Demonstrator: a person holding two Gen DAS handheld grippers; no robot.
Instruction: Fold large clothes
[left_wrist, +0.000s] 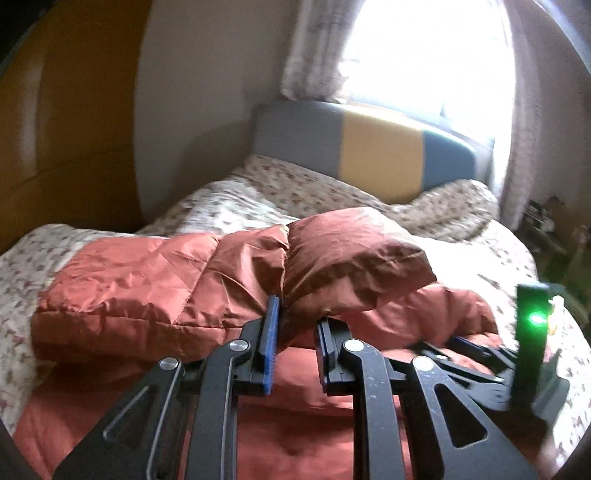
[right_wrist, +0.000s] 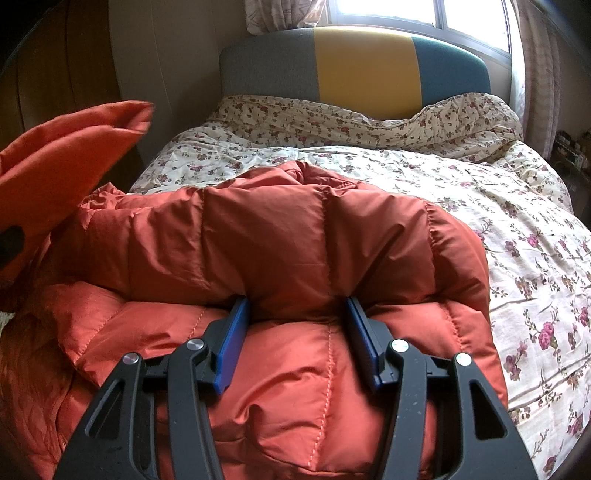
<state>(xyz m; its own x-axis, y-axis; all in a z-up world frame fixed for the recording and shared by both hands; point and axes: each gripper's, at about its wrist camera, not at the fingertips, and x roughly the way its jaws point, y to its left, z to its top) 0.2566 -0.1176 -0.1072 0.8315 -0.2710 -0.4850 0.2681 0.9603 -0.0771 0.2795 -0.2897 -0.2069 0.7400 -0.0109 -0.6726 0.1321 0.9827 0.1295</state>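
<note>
Two grippers work an orange puffer jacket (right_wrist: 280, 236) that lies on a bed under a floral quilt (right_wrist: 517, 206). Left gripper (left_wrist: 297, 332) has its jaws pinched on a puffy fold, apparently a sleeve, rising toward twelve o'clock, though that view is blurred. Right gripper (right_wrist: 295, 332) has its jaws clamped on a thick roll of the jacket bulging between the blue pads (right_wrist: 231, 347). At ten o'clock in the right view, a loose orange flap (right_wrist: 70, 147) lifts. Behind stands a grey, yellow and blue headboard (right_wrist: 362, 62).
</note>
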